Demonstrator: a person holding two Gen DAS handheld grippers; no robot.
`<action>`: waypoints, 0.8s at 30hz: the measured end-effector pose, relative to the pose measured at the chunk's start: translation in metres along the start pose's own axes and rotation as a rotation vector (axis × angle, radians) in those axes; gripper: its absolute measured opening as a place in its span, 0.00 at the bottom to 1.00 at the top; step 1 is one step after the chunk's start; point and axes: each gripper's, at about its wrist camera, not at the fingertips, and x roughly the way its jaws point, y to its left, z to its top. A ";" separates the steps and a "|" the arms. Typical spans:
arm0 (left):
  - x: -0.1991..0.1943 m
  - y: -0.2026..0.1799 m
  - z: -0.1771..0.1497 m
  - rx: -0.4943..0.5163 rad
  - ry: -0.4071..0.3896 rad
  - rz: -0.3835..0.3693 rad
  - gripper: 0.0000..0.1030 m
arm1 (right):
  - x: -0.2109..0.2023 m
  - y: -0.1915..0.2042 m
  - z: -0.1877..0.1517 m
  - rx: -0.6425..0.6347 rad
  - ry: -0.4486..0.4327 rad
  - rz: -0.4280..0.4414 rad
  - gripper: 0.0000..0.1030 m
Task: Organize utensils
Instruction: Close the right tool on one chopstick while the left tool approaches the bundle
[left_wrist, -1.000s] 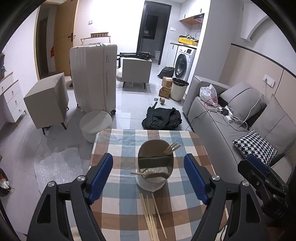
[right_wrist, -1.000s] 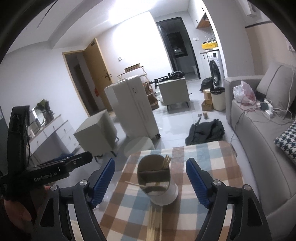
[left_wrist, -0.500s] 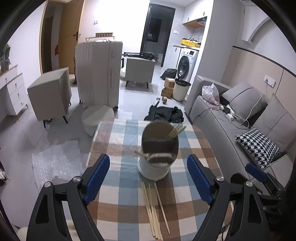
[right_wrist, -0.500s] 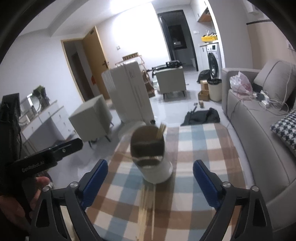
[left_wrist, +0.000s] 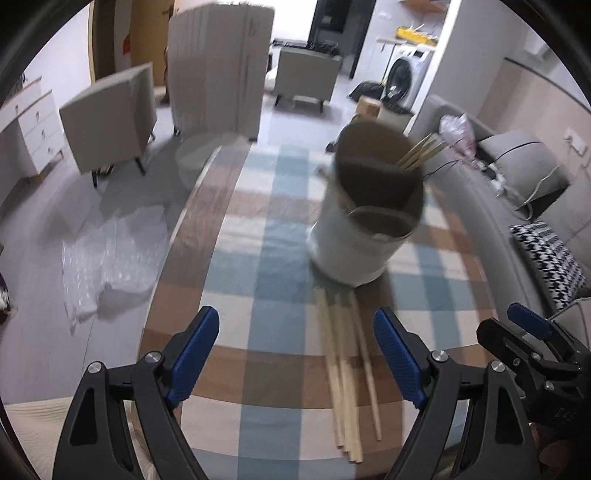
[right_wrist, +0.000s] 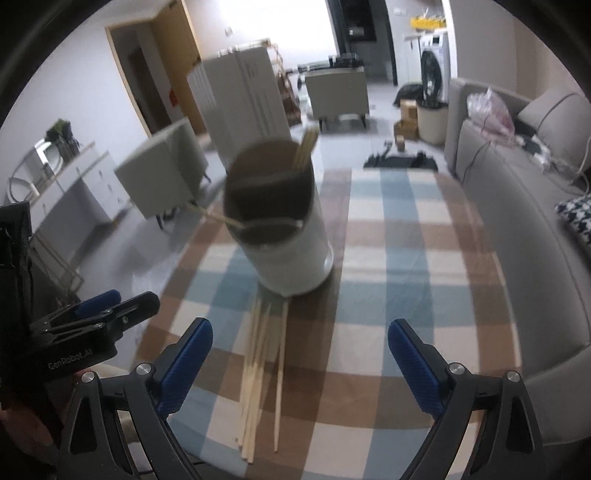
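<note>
Both wrist cameras look forward and steeply down, from near above the checked tablecloth. The left view sits left of the utensil holder, the right view further right. Both share the holder, the loose chopsticks and the room behind.

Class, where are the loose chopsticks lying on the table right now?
In both wrist views, the loose chopsticks lie bundled on the checked tablecloth, just in front of the white utensil holder, on its near side.
</note>
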 end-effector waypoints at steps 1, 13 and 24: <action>0.003 0.002 -0.002 -0.006 0.008 0.008 0.80 | 0.009 0.000 -0.001 -0.002 0.017 0.002 0.92; 0.027 0.038 0.007 -0.099 0.086 0.046 0.80 | 0.120 0.010 -0.005 -0.036 0.216 -0.015 0.54; 0.042 0.059 0.006 -0.176 0.170 0.020 0.80 | 0.155 0.030 -0.007 -0.129 0.263 -0.099 0.25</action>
